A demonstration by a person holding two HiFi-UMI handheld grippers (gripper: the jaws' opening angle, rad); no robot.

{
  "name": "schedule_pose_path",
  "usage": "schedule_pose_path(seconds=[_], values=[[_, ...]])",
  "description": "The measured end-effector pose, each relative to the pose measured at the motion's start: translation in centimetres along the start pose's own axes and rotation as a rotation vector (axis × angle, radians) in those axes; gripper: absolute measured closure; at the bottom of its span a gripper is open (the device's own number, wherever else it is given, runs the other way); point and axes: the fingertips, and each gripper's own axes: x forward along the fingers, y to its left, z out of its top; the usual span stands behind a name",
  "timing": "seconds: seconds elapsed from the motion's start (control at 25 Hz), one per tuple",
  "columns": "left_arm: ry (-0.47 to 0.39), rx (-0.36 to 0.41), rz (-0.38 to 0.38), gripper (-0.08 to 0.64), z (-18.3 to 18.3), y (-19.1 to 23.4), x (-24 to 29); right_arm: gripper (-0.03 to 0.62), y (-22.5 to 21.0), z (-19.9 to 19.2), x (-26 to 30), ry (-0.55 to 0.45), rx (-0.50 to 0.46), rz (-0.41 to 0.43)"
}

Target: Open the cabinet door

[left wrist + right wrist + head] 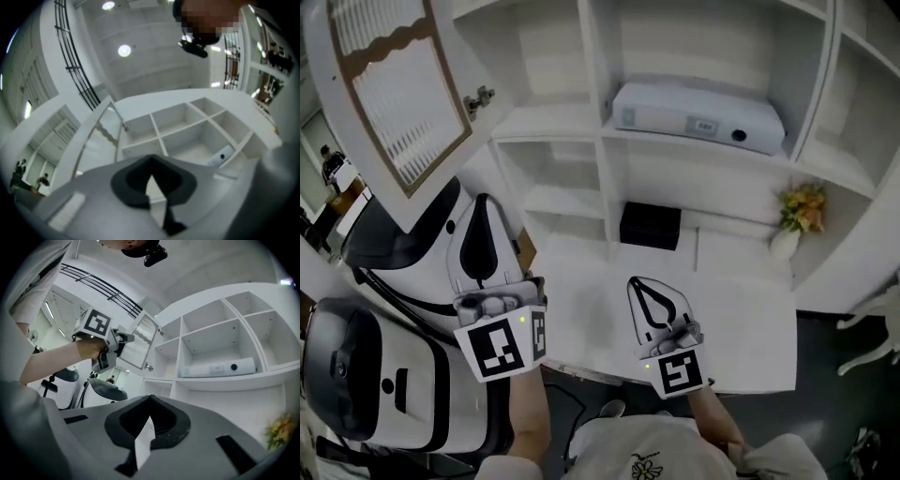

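White cabinet [598,141] holds a black box [651,225], head view only; left tool [483,208] and right tool [642,287] closed, empty.

We can read no words or numbers anywhere. The white device [698,117] on the shelf above and beyond the right gripper [637,283] carries a small dark label [704,125], too small to read. The cubes on it and on the left gripper [483,201] show only black-and-white square patterns, no letters.
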Motion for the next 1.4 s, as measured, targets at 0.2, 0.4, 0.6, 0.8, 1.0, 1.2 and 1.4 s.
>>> schedule_pose_path(seconds=[0.2, 0.4, 0.6, 0.8, 1.0, 1.2, 1.4], values=[[0.043, -0.137, -0.194, 0.554, -3.3, -9.6, -2.0, 0.594, -3.9, -0.5, -3.6, 0.03, -0.013, -0.154], [0.111, -0.244, -0.313, 0.554, -6.6, -16.3, -4.1, 0.594, -6.9, -1.3, -7.2, 0.079, -0.026, -0.282], [0.222, -0.309, -0.422, 0.554, -9.6, -21.6, -6.5, 0.594, -9.3, -2.7, -10.6, 0.136, 0.005, -0.396], [0.279, -0.366, -0.498, 0.554, -11.1, -25.4, -8.7, 0.594, -10.6, -4.2, -13.3, 0.174, 0.054, -0.495], [0.285, -0.408, -0.54, 0.554, -10.9, -27.5, -9.3, 0.594, -11.2, -4.9, -14.6, 0.194, 0.059, -0.541], [0.301, -0.408, -0.547, 0.554, -11.2, -27.8, -9.5, 0.594, -11.7, -4.9, -14.5, 0.191, 0.056, -0.55], [0.296, -0.409, -0.541, 0.554, -11.3, -27.6, -9.1, 0.594, -11.9, -4.9, -14.0, 0.188, 0.049, -0.538]])
